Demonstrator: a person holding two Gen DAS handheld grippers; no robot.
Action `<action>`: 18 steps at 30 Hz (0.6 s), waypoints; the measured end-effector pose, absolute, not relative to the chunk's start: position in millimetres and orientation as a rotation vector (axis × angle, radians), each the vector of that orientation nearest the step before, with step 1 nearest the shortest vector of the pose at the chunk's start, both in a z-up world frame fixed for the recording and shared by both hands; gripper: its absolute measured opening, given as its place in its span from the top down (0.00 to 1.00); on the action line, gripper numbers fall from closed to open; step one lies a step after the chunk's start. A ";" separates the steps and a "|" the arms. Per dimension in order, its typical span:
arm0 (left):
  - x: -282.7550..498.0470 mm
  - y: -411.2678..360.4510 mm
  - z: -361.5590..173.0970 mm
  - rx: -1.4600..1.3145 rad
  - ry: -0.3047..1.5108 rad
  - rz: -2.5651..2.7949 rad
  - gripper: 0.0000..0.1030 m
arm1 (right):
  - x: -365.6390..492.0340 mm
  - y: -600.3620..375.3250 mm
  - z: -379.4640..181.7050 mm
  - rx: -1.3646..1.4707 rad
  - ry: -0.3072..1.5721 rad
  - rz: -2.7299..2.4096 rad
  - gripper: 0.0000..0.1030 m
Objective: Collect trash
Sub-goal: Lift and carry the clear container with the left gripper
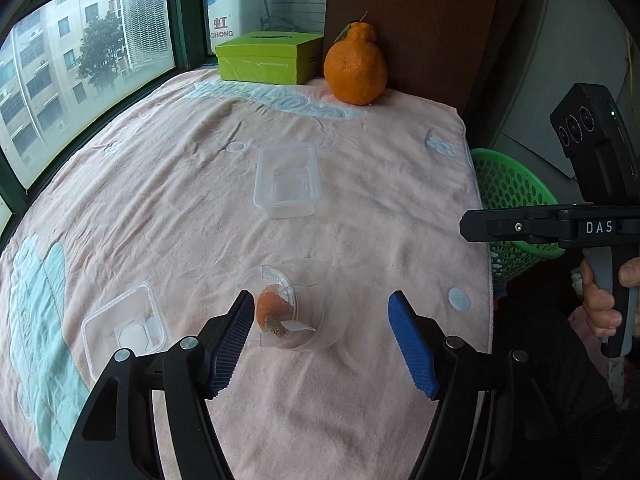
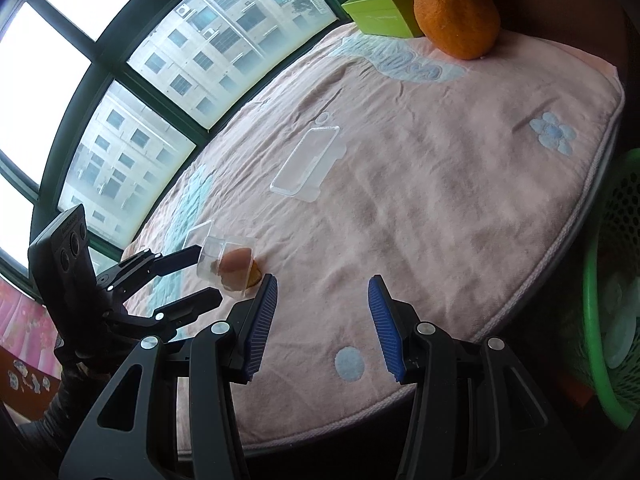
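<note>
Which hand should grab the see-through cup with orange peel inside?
Left, probably. The left gripper is open with the clear cup between its fingers. The right gripper hangs open over bare cloth, farther from it.

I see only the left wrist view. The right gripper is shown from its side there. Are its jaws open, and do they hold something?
Observer: Open and empty; the right gripper hangs over bare pink cloth.
Operator: Is anything already inside the green basket?
Observer: Yes, the green basket holds pale plastic pieces, too blurred to identify.
</note>
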State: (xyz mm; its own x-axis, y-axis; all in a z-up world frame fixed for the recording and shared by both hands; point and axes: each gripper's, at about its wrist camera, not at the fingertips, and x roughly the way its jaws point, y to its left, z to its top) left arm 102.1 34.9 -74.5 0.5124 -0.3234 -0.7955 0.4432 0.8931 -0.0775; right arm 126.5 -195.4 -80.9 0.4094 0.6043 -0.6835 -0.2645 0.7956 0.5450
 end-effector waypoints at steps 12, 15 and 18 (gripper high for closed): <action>101.2 40.4 -73.3 0.096 0.887 -0.408 0.28 | 128.1 -204.9 -82.5 0.391 1.011 0.544 0.53; 101.3 39.3 -79.2 0.098 0.891 -0.390 0.28 | 127.9 -203.8 -81.7 0.394 1.009 0.548 0.53; 101.2 43.0 -79.9 0.065 0.877 -0.378 0.28 | 128.1 -202.4 -80.9 0.389 1.010 0.553 0.53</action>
